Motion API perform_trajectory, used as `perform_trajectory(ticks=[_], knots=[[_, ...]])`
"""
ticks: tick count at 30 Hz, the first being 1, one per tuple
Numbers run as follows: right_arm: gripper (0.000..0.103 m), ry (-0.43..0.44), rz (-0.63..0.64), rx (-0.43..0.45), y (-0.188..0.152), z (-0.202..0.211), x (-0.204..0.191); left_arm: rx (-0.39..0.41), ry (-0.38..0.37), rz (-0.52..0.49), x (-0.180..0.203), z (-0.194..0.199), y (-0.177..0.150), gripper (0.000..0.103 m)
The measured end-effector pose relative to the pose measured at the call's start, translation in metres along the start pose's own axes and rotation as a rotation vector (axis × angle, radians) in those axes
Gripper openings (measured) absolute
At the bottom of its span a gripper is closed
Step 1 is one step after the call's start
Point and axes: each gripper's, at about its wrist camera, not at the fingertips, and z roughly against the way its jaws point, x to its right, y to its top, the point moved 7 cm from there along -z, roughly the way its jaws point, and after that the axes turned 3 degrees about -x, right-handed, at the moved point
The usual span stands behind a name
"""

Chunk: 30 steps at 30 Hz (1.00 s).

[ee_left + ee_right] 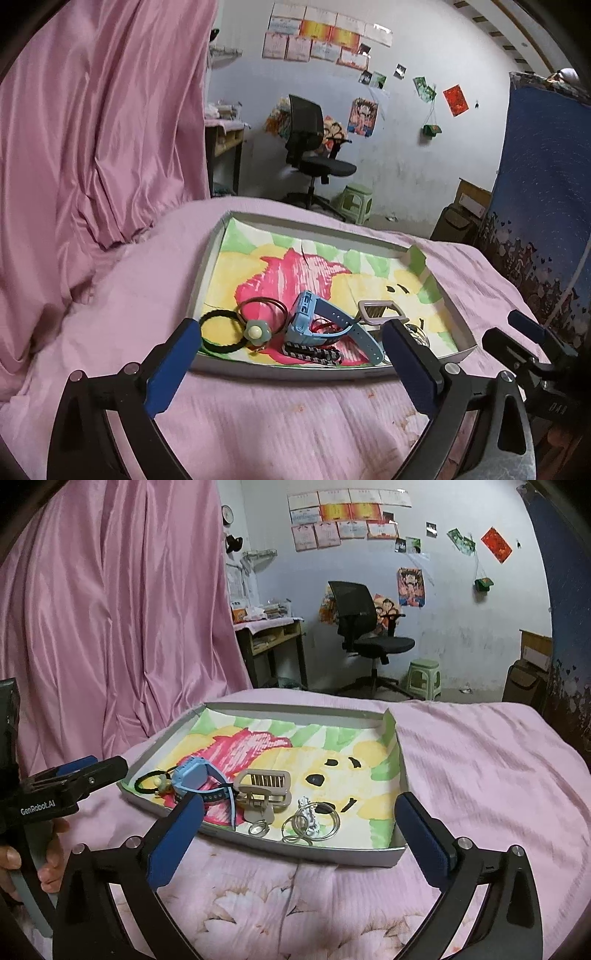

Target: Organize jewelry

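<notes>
Jewelry (pixel 258 797) in tray (pixel 332 854)

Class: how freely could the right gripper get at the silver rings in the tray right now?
Probably freely: the right gripper is open and empty, the silver rings lie just ahead near the tray's front wall, uncovered.

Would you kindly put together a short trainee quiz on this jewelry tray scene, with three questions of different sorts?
1. True or false: the left gripper holds the blue watch.
2. Multiple choice: the beige hair claw lies (A) on the pink bedspread, (B) in the tray, (C) on the office chair.
3. Fill in: the flower charm sits on a hair ____.

Key: 1 false, both grippers' jaws stand open and empty, the right gripper included; 2 B; 3 tie.
</notes>
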Motion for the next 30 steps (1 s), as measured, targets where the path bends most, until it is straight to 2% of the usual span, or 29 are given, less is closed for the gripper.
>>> perform_trajectory(ticks=[9,30], knots=[[0.101,0.003,0.003,0.038,-0.003,0.029,-0.006,0.089,0.033,-0.047,0.002,0.037,-0.008,0.099],[0.101,0.025,0.022,0.057,-0.038,0.085,-0.027,0.127,0.033,-0.073,0.001,0.097,-0.048,0.1]])
